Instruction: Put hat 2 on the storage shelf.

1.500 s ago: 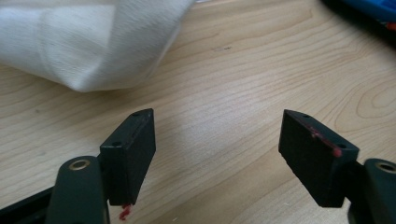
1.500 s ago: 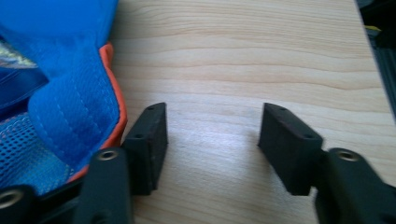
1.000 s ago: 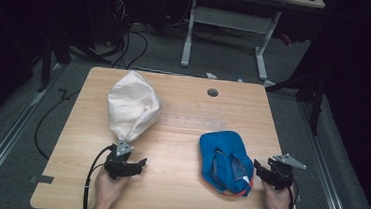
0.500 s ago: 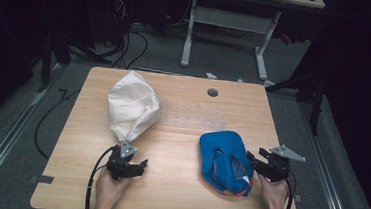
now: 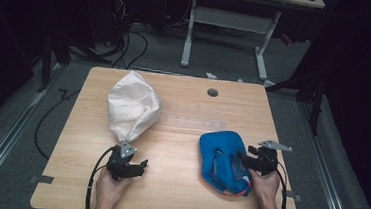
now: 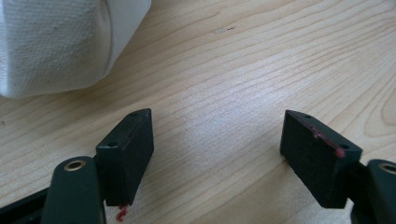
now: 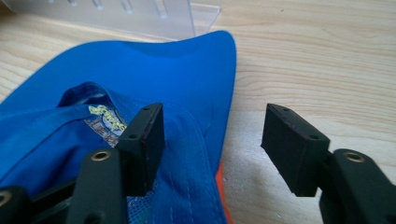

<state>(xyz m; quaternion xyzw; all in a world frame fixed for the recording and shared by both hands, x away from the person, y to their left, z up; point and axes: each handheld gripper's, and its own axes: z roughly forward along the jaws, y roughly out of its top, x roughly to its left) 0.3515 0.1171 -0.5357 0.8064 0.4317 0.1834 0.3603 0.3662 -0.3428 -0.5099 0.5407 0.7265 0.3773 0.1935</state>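
A white cloth bag (image 5: 132,108) lies on the left half of the wooden table (image 5: 176,194), and its corner (image 6: 51,46) fills the upper left of the left gripper view. My left gripper (image 5: 141,165) rests just below the bag's near tip, open (image 6: 217,135) over bare wood. A blue cap (image 5: 219,155) lies upside down on the right. My right gripper (image 5: 243,158) is at the cap's right edge. Its jaws have just been opening and stand open (image 7: 212,126). One jaw hangs over the cap's blue fabric (image 7: 140,79), whose rim runs into the gap, unpressed.
A clear plastic strip (image 5: 192,121) lies across the table's middle, just beyond the cap (image 7: 116,16). A round cable hole (image 5: 212,92) sits near the far edge. Cables trail from both grippers toward the near edge. A desk frame stands on the floor beyond the table.
My right gripper has moved left and slightly away from me, onto the cap's right edge. The left gripper, the bag and the cap have stayed put.
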